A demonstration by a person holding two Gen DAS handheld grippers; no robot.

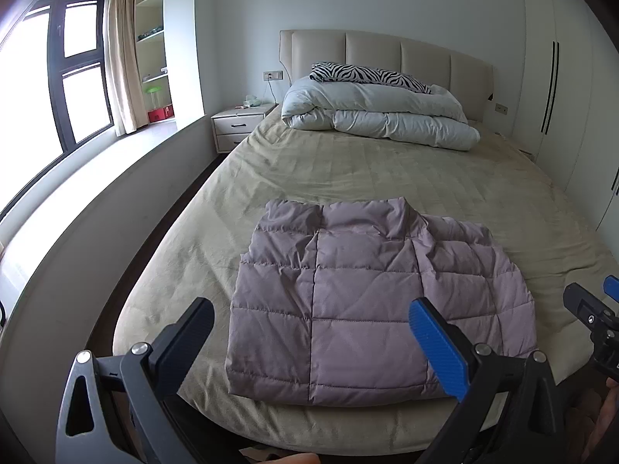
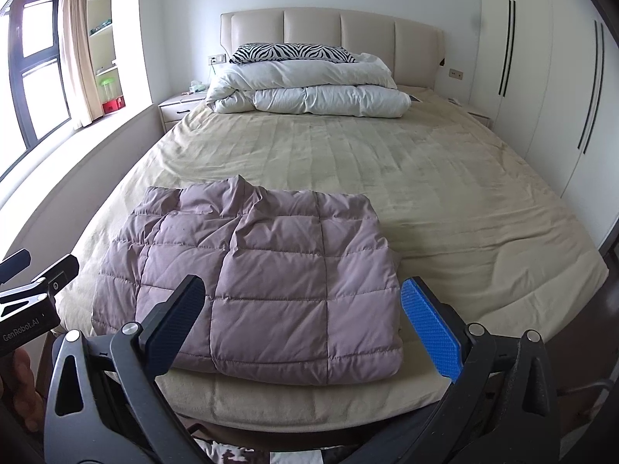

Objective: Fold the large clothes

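Note:
A mauve quilted puffer jacket (image 1: 371, 301) lies folded into a rough rectangle near the foot of the bed, collar toward the headboard; it also shows in the right wrist view (image 2: 271, 286). My left gripper (image 1: 309, 332) is open and empty, held above the jacket's near edge. My right gripper (image 2: 301, 321) is open and empty, also above the near edge. The right gripper's tip shows at the right edge of the left wrist view (image 1: 592, 309), and the left gripper's tip shows at the left edge of the right wrist view (image 2: 35, 270).
The bed has a beige sheet (image 2: 387, 162). A folded white duvet (image 2: 309, 96) and a zebra pillow (image 2: 290, 52) lie by the headboard. A nightstand (image 1: 240, 125) and window sill are on the left, and white wardrobes (image 2: 541, 77) are on the right.

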